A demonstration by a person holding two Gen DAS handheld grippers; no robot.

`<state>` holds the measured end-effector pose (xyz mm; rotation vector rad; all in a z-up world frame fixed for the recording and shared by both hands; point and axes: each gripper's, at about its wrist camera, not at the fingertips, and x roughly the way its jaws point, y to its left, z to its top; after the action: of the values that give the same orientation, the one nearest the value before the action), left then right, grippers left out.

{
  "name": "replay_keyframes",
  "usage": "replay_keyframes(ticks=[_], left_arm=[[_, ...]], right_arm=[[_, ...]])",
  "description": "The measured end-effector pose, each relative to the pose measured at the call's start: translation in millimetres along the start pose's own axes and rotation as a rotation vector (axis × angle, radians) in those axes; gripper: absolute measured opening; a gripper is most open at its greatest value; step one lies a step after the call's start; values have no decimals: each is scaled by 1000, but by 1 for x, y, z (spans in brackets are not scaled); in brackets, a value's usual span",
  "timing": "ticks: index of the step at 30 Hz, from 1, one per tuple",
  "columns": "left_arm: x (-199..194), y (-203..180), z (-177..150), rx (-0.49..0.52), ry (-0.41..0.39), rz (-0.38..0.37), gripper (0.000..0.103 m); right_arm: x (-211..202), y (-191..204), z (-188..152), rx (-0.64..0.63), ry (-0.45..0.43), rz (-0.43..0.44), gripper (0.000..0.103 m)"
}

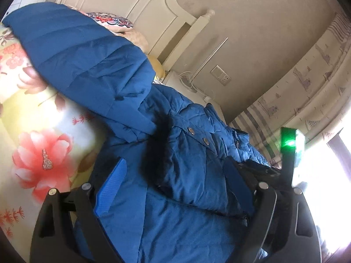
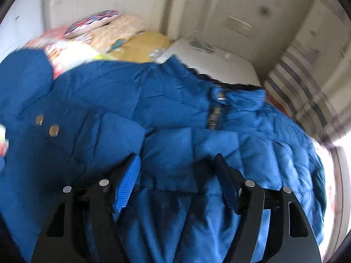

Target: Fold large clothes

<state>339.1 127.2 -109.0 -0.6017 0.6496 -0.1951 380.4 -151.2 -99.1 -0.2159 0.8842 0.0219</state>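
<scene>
A large blue quilted down coat [image 1: 179, 171] with dark fur trim [image 1: 158, 151] and metal snap buttons lies on a flowered bedspread [image 1: 39, 153]. One sleeve [image 1: 79, 52] stretches up to the left. My left gripper [image 1: 175, 175] is open, its blue-padded fingers [image 1: 111, 188] spread wide on either side of bunched coat fabric. In the right wrist view the coat [image 2: 175, 114] fills the frame, blurred. My right gripper [image 2: 177, 171] is open, jaws apart over a puffy fold of the coat. The other gripper's body with a green light [image 1: 290, 144] shows at the right.
A cream headboard [image 1: 122, 6] and patterned pillows [image 1: 114, 20] stand at the back. A white nightstand [image 2: 210, 54] with cables sits beside the bed. A striped curtain [image 1: 307, 76] and a bright window [image 1: 329, 164] are on the right.
</scene>
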Motion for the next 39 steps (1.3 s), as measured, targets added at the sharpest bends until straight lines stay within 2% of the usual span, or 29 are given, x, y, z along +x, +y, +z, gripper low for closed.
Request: replay_keyframes(ticks=[2, 4, 5, 7, 9, 11, 13, 16, 18, 21, 24, 25, 26, 27, 29, 33, 35, 39], left_arm=[[1, 0, 0, 2, 2, 0, 89], [1, -1, 0, 7, 5, 1, 89], [0, -2, -1, 10, 4, 0, 89], [-2, -2, -2, 11, 2, -4, 89], [-1, 0, -1, 2, 3, -10, 89], [-2, 4, 0, -16, 2, -17, 89], [-1, 6, 1, -27, 5, -18, 89], [0, 5, 1, -25, 5, -15, 89], [1, 4, 1, -20, 7, -11, 89], [1, 5, 2, -25, 5, -9, 89], [0, 6, 3, -37, -1, -5, 89], [-1, 6, 2, -38, -4, -4, 89], [-3, 7, 2, -41, -10, -1, 89], [-5, 8, 2, -46, -13, 1, 89], [-15, 12, 5, -70, -42, 0, 89], [-46, 43, 24, -217, -113, 4, 89], [-62, 72, 46, -312, -161, 19, 89], [-80, 139, 98, -433, -221, 120, 89]], right_arm=[[-27, 3, 2, 37, -123, -2, 68], [-33, 14, 5, 4, -168, 45, 69], [-24, 22, 7, -38, -137, 76, 71], [6, 37, 3, -109, 7, 72, 73], [9, 37, -2, -85, 2, 72, 75], [-6, 28, -4, -27, 5, 103, 75], [-46, 18, -15, -3, -97, 109, 75], [-80, -14, -43, 20, -157, 51, 75], [-88, -45, -64, 59, -165, -36, 76], [-93, -103, -99, 161, -138, -181, 79], [-78, -148, -132, 254, -56, -223, 88], [-60, -161, -143, 273, 22, -179, 88], [-52, -172, -148, 322, 54, -98, 89], [-53, -192, -153, 424, 27, -17, 90], [-49, -204, -155, 483, 20, 22, 90], [-46, -203, -151, 462, 23, 1, 90], [-44, -206, -150, 468, 20, 9, 90], [-54, -198, -158, 470, 17, 9, 90]])
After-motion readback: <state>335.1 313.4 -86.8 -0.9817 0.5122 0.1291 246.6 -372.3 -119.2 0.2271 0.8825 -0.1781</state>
